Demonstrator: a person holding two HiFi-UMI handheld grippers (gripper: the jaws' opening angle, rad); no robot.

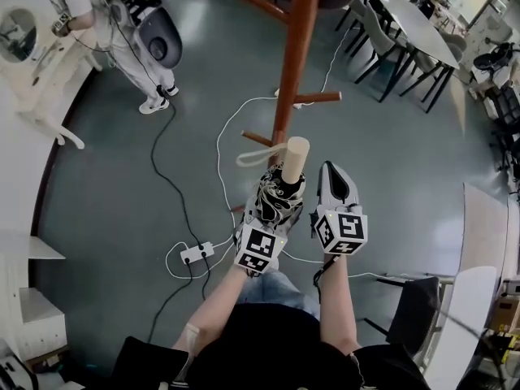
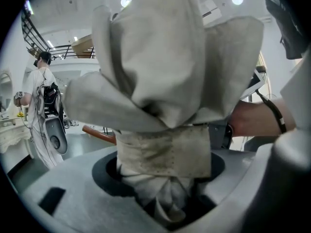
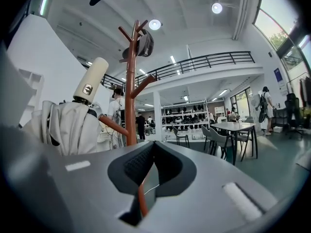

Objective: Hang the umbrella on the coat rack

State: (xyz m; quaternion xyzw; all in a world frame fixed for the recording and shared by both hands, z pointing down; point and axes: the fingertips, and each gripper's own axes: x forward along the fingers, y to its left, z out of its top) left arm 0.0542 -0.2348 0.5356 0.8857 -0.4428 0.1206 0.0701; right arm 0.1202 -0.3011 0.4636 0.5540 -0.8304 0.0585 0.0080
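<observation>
Right now my left hand-held gripper (image 1: 272,218) is pinching the folded umbrella (image 1: 280,187), jaws wide around the bundled canopy at its wrap strap (image 2: 165,152). The fabric looks black-and-white patterned from above and pale grey up close. Its cream handle (image 1: 294,157) points up, near the brown coat rack (image 1: 292,55), not hung. A dark cap (image 3: 146,42) sits on an upper peg. My right hand-held gripper (image 1: 335,187), just beside, is pressed nearly together on nothing.
</observation>
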